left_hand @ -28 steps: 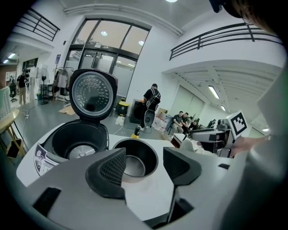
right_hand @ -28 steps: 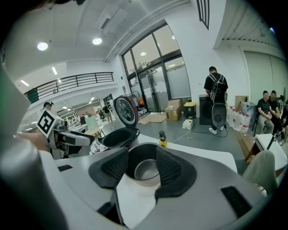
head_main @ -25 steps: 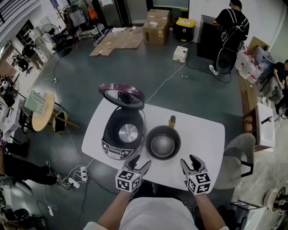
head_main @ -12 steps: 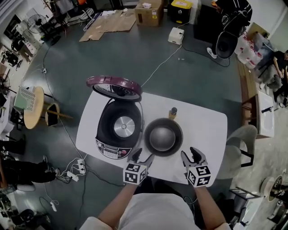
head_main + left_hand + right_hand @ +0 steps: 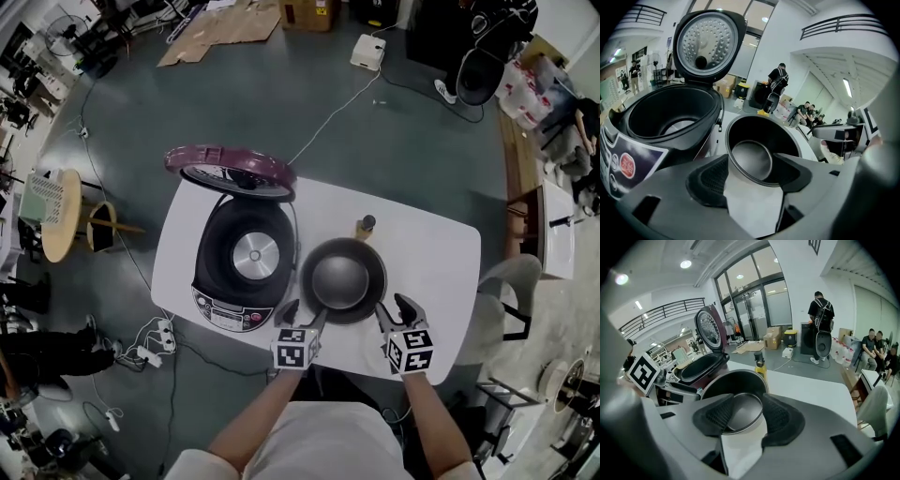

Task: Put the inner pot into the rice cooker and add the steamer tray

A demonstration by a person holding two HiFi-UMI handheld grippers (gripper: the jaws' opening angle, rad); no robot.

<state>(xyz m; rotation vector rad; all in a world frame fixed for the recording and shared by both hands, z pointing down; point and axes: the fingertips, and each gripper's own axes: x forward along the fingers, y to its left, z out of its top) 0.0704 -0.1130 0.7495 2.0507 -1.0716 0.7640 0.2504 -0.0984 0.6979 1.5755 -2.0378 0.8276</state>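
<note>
The dark round inner pot [image 5: 342, 279] stands empty on the white table [image 5: 431, 267], right of the rice cooker [image 5: 239, 262], whose purple lid [image 5: 230, 169] stands up open. The cooker's cavity [image 5: 670, 112] is empty. My left gripper [image 5: 302, 317] is at the pot's near left rim; its jaws have just been opening and stand open. In the left gripper view the pot's [image 5: 759, 154] near rim shows in the gap, and the pads do not press on it. My right gripper [image 5: 396, 312] is open at the near right rim, with the pot [image 5: 736, 385] just ahead of its pads.
A small yellow bottle [image 5: 364, 225] stands just behind the pot. A grey chair [image 5: 511, 291] is at the table's right end. Cables and a power strip [image 5: 155, 342] lie on the floor to the left. People [image 5: 820, 315] are far behind the table.
Both grippers have come down and forward to the pot's near rim. The left jaws stand a little wider. The pot and cooker have not moved.
</note>
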